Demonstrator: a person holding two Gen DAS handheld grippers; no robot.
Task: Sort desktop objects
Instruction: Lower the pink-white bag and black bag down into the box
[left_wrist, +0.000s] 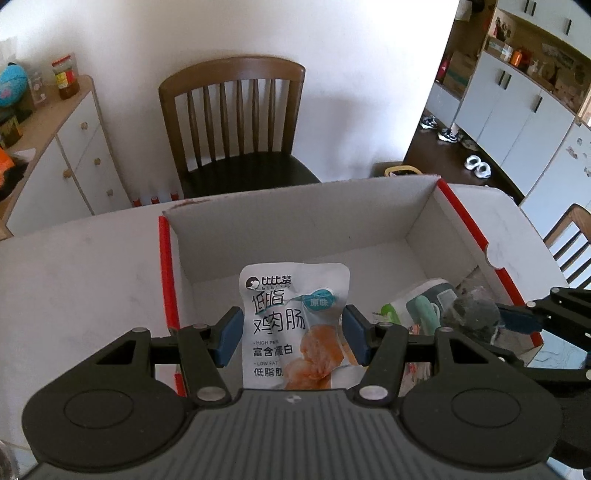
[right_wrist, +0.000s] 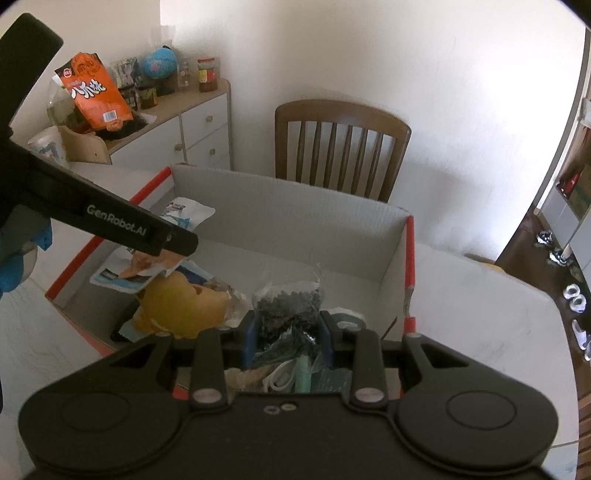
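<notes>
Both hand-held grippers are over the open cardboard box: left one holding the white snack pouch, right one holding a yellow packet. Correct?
Not quite. The right hand-held gripper holds a clear bag of small dark pieces, not the yellow packet, which lies in the box; the right wrist view shows it. The rest stands.

Glossy plastic snack pouch (left_wrist: 293, 325); crinkled clear-film bag of dark beads (right_wrist: 290, 306); matt corrugated cardboard box (left_wrist: 295, 221); varnished wooden chair (left_wrist: 236, 122); smooth, faintly veined white table (left_wrist: 81, 277).

A white table (left_wrist: 74, 280) carries an open red-edged cardboard box (left_wrist: 295, 225).
</notes>
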